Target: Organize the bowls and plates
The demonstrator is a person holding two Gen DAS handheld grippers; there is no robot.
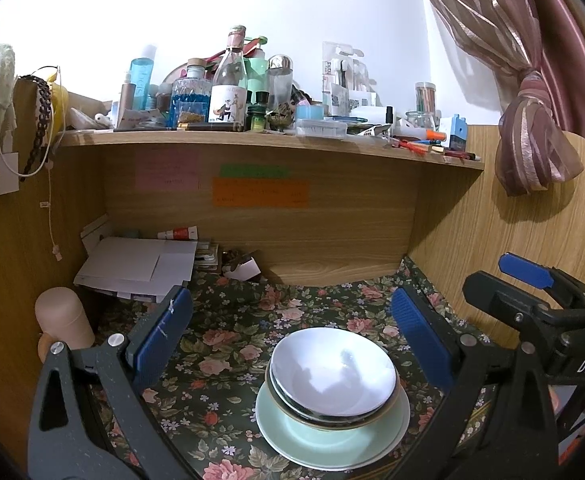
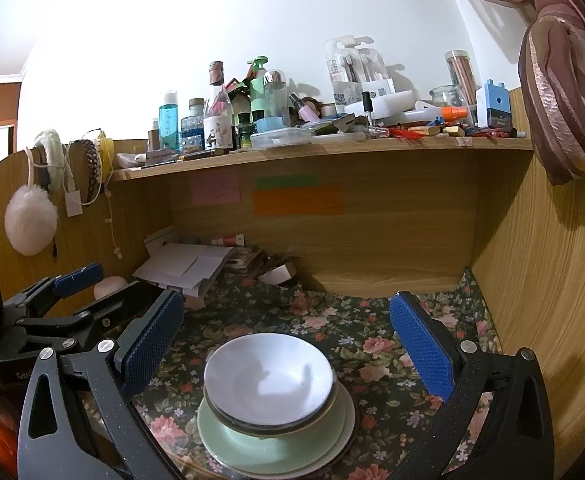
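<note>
Both tongs released, empty: left gripper (image 1: 292, 336), right gripper (image 2: 288, 336) | white bowl (image 1: 333, 372) nested in darker bowls on green plate (image 1: 292, 436), lower centre | I judge stacking done, or next unstacking to sort | next: pinch a rim.

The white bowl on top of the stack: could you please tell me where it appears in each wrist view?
Left wrist: white bowl sits right of centre, low in the frame.
Right wrist: white bowl sits just left of centre, low.
Shared landmark: the orange note on the back panel.
</note>
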